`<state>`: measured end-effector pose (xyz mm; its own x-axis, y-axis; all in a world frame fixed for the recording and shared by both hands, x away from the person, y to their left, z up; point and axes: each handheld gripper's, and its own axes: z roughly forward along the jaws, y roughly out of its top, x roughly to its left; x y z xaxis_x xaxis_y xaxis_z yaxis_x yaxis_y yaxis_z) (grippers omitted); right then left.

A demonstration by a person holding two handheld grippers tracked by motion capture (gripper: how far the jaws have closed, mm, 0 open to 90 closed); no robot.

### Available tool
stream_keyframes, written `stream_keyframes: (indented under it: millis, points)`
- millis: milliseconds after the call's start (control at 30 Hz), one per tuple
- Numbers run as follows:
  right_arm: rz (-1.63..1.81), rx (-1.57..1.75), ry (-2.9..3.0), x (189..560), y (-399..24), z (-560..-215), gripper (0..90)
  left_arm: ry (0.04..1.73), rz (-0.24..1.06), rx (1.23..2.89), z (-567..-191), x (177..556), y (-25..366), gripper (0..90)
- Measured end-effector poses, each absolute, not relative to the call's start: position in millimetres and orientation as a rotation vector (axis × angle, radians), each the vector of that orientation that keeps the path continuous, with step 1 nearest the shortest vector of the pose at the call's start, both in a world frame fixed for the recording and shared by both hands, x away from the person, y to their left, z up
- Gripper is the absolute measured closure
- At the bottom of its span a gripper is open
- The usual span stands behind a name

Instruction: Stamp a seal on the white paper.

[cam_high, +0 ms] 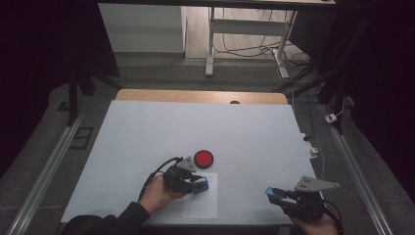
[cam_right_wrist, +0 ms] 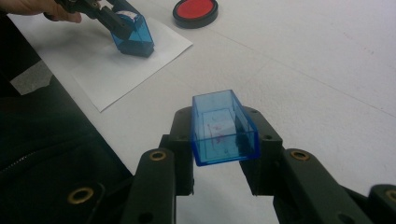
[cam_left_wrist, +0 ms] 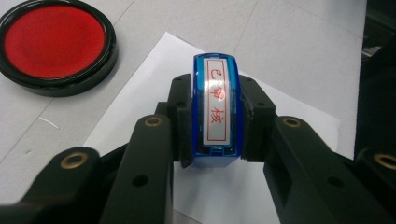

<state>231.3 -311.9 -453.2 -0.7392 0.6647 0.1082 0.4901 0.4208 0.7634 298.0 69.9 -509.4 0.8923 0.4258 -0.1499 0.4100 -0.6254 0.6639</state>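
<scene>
Blue stamp [cam_left_wrist: 216, 109] sits clenched between my left gripper [cam_high: 195, 185] jaws, base down on the white paper sheet [cam_high: 200, 208] near the table's front edge. From the right gripper view the stamp [cam_right_wrist: 133, 35] looks pressed flat to the sheet [cam_right_wrist: 135, 70], body tilted a bit toward the hand. Its label, red characters on white, faces up at the left gripper cam, long axis running straight away btwn the jaws. Red ink pad [cam_high: 203, 158], round w/ black rim, lies just beyond the sheet's far edge, near the stamp but apart from it; in the left gripper view the pad [cam_left_wrist: 53, 44] is up and to the left of the claw. My right gripper [cam_high: 276, 194] is well apart to the right, near the front edge, jaws closed on the stamp's clear blue cap [cam_right_wrist: 223, 128], open side facing away from the cam, faint red smears inside. Key relation as I read it: stamp is directly under the left claw, so next move is prob. a straight lift off the paper; the cap then has to meet it from the right, mouth turned toward the stamp's base. White table [cam_high: 147, 127] otherwise bare around them.
</scene>
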Motion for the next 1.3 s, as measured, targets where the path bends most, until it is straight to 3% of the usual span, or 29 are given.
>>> stream_keyframes:
  millis: [367, 967, 1300]
  points:
    - [1.217, 1.015, 2.468, 231, -312, -453, 68.7, 0.547, 0.184, 2.382, -506, 283, 60, 70.4]
    - [1.215, 1.015, 2.467, 231, -312, -453, 68.6, 0.605, 0.07, 2.363, -503, 294, 64, 70.2]
    - [1.219, 1.014, 2.468, 232, -312, -453, 68.7, 0.585, 0.082, 2.311, -490, 293, 67, 70.2]
